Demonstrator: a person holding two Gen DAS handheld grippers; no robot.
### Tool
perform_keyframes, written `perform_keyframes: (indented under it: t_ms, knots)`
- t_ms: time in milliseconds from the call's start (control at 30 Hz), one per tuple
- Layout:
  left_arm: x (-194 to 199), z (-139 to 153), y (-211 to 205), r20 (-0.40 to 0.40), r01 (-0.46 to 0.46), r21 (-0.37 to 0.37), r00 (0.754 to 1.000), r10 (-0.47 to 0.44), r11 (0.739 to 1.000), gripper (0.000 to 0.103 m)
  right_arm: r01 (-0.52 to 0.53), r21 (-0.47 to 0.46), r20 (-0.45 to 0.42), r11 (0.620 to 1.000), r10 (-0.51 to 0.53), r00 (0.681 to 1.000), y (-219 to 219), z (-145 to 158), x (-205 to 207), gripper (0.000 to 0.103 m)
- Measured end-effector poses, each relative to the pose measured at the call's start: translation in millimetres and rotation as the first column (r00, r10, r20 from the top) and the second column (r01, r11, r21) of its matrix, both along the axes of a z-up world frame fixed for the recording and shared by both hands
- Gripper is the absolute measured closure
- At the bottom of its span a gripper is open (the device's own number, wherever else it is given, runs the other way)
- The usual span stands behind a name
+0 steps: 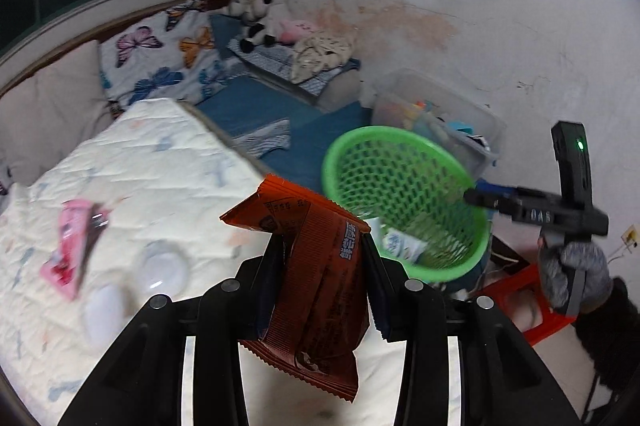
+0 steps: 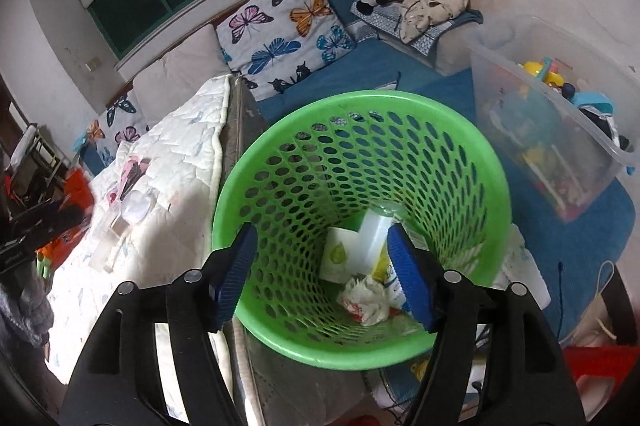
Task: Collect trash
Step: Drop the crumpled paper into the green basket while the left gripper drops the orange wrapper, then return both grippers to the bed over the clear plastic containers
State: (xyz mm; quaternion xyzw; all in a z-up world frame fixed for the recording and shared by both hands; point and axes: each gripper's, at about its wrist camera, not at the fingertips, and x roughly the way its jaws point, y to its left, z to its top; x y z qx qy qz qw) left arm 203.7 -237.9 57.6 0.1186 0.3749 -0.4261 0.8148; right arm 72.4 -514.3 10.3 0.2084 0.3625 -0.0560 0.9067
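Carrying stage: left gripper (image 1: 323,246) pinching red snack wrapper (image 1: 312,290) between its pads, held above white quilt (image 1: 168,161), short of green basket (image 1: 404,201). Right gripper (image 2: 320,266) spread, nothing between pads, poised over basket mouth; crumpled paper (image 2: 366,300) and cartons already at bottom. Pink wrapper (image 1: 70,246) and clear lids (image 1: 162,268) left on quilt. Next move, judged: bring wrapper across over basket rim, clear of right gripper, then let go. Risk: light wrapper may drift outside rim.
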Motion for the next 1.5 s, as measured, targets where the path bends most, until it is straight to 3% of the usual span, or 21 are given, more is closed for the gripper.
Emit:
perform_keyframes:
  t_ms: [400, 467, 533, 733, 1033, 1500]
  knots:
    - [-2.8, -32.2, -98.8, -0.099, 0.055, 0.034, 0.994, -0.051, 0.998, 0.063, 0.018, 0.025, 0.025, 1.000, -0.019, 1.000, -10.6, -2.1, -32.3, 0.029]
    - [-3.9, -36.7, -109.9, -0.117, 0.056, 0.033, 0.992, -0.051, 0.998, 0.056, 0.024, 0.032, 0.026, 0.999, -0.024, 0.999, -11.1, -3.3, -36.4, 0.029]
    - [-4.7, -39.8, -117.4, -0.118, 0.051, 0.034, 0.992, -0.047, 0.998, 0.041, 0.026, 0.043, 0.025, 0.999, -0.027, 0.999, -12.5, -4.6, -39.1, 0.029]
    - [-12.5, -44.1, -128.3, -0.132, 0.065, 0.014, 0.989, -0.062, 0.998, 0.025, 0.033, 0.056, 0.022, 0.998, -0.034, 0.999, -14.5, -9.1, -45.5, 0.029]
    - [-20.3, -39.2, -105.0, -0.104, 0.039, -0.010, 0.994, -0.040, 0.999, 0.024, 0.016, 0.062, 0.030, 0.998, -0.018, 0.999, -6.1, -8.3, -46.6, 0.029]
    - [-8.5, -32.2, -5.8, -0.031, -0.161, -0.006, 0.987, 0.160, 0.987, 0.024, -0.072, 0.046, 0.038, 0.996, 0.070, 0.997, 31.9, -1.5, -24.7, 0.027]
